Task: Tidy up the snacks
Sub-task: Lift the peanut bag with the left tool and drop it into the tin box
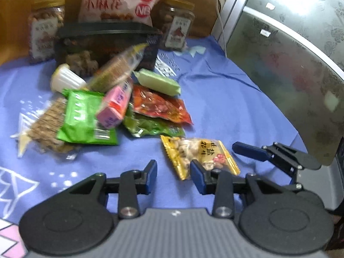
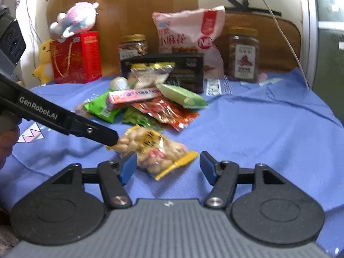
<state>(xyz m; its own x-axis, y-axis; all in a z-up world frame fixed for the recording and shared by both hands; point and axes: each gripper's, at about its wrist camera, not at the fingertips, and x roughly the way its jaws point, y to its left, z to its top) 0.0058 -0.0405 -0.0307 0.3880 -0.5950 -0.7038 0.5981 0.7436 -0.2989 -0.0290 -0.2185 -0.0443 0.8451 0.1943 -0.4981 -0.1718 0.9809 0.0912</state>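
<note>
Yellow peanut packet (image 2: 153, 150): flat on the blue cloth (image 2: 258, 129) of the tabletop, apart from the main heap, nearest both tools. Left gripper (image 1: 173, 173): jaws wide, empty, right finger overlapping the packet's near edge. Right gripper (image 2: 168, 167): jaws wide, empty, packet just ahead of its left finger.

Snack heap behind: pink box (image 1: 115, 105) on a green packet (image 1: 83, 118), red packet (image 1: 160, 105), pale green bar (image 1: 159, 81), white jelly cup (image 1: 64, 78), clear cracker bag (image 1: 43, 126).

Rear row: black box (image 2: 169, 69), large pink-white bag (image 2: 189, 32), two gold-lidded jars (image 2: 244, 53).
</note>
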